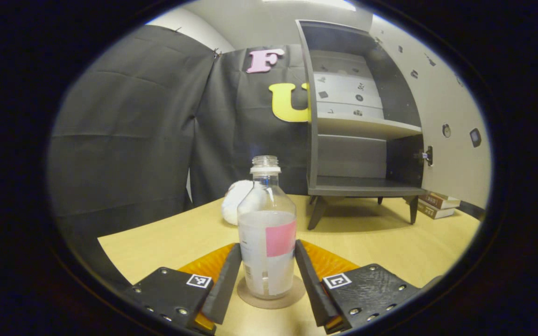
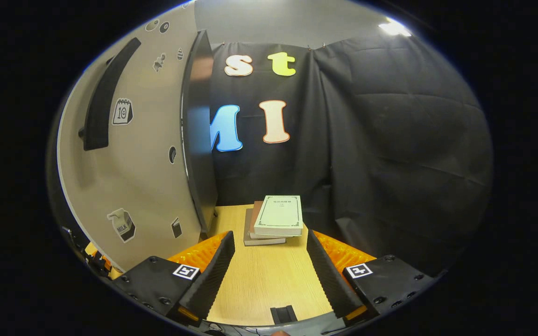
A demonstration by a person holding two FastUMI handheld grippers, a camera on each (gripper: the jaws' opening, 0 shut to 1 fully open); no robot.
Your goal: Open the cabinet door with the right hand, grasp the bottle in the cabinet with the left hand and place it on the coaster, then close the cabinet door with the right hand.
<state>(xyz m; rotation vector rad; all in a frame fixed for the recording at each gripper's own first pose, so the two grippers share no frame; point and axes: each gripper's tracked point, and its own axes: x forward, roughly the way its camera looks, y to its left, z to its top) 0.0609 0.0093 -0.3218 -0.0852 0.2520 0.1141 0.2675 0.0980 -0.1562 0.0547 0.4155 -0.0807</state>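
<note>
A clear bottle point(image 1: 267, 233) with a pink and white label and no cap stands upright on a round brown coaster point(image 1: 250, 295) on the wooden table. My left gripper point(image 1: 267, 244) straddles it, both black fingers against the bottle's sides. Behind it the dark cabinet point(image 1: 357, 140) stands with its shelves bare and its door point(image 1: 446, 116) swung wide to the right. In the right gripper view my right gripper point(image 2: 270, 232) hangs open over the table with nothing between its fingers. The open door point(image 2: 152, 154) with its long dark handle point(image 2: 103, 93) is just to its left.
A white round object point(image 1: 234, 200) lies behind the bottle. A stack of books point(image 2: 276, 219) sits on the table ahead of the right gripper, beside the cabinet's legs point(image 1: 318, 212). Black cloth walls close off the table's far sides.
</note>
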